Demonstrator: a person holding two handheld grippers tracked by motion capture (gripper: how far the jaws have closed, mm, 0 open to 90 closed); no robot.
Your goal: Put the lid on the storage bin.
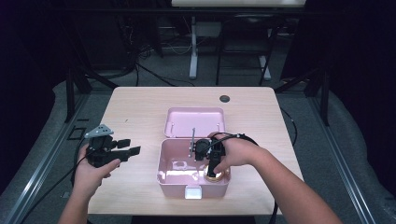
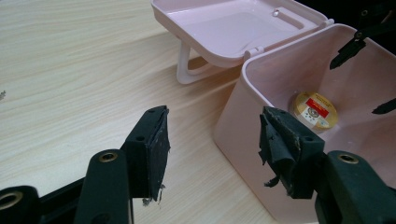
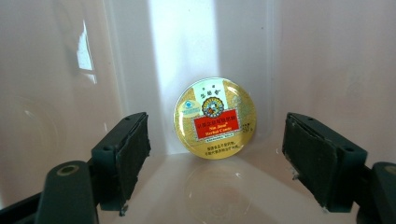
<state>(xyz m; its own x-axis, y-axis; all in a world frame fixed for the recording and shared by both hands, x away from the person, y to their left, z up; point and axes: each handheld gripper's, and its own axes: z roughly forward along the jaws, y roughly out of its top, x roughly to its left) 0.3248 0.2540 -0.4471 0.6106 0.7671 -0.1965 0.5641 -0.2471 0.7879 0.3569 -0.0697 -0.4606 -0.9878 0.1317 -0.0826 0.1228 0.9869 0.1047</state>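
Note:
A pink plastic box (image 1: 164,163) stands on the wooden table with its lid (image 1: 196,122) swung open behind it. A round gold tin with a red label (image 1: 215,177) rests at the box's near right corner, by the foot of the wall. My right gripper (image 1: 213,168) reaches down into the box just above the tin. In the right gripper view it (image 3: 219,137) is open, its pads on either side of the tin (image 3: 215,117) and apart from it. My left gripper (image 1: 130,147) is held open over the table left of the box, holding nothing (image 2: 217,140).
The box has a white latch (image 1: 193,192) on its near wall, and the lid's handle (image 2: 186,70) props it on the table. A black grommet (image 1: 225,98) sits near the table's far edge. Bare wood (image 1: 135,112) lies left and behind.

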